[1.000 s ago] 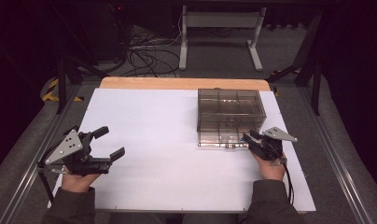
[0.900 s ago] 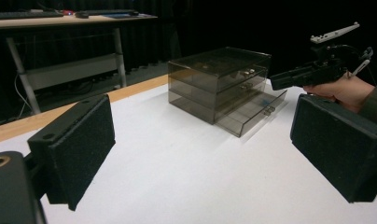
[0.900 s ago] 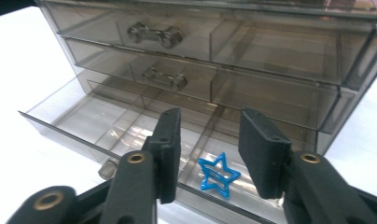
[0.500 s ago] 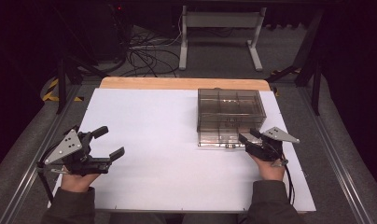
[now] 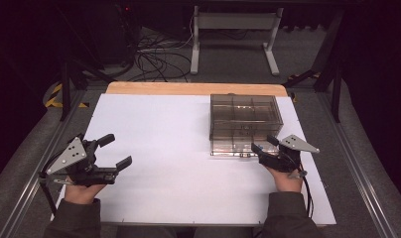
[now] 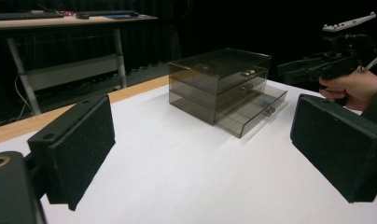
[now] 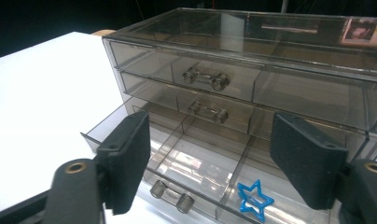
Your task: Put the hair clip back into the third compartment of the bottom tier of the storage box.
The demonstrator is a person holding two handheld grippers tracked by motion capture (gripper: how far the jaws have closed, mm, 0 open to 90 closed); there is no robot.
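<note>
White table [image 5: 178, 148] top, bare wooden strip along its far edge; dark room beyond, with a metal stand [image 5: 233, 34] and a tangle of floor cables [image 5: 154, 59] at about 12 o'clock. Grey metal rails run along both sides of the table.

Smoked clear drawer box [image 5: 245, 116] stands at roughly 2 o'clock on the table, close to the right edge. Three drawers stacked; the bottom drawer [image 7: 196, 168] is pulled out toward the person, the two above it are in. A blue star [image 7: 254, 199] lies flat in the front right compartment of the open drawer.

Right gripper [image 5: 264, 145] at 4 o'clock, just at the open drawer's front. Its fingers have just been opening and stand apart; in the right gripper view they flank the drawer front, and the drawer knob [image 7: 171, 196] sits low between them, untouched by the pads.

Left gripper [image 5: 115, 151] at 8 o'clock near the left edge, fingers wide apart, nothing between them, well apart from the box.

Open room: broad bare white surface between the two grippers and in front of the box. The box leaves only a narrow margin to the right table edge.

Hard to make out: contents of the upper drawers through the tinted walls; the star's lower tip is cut off by the frame edge in the right gripper view.
</note>
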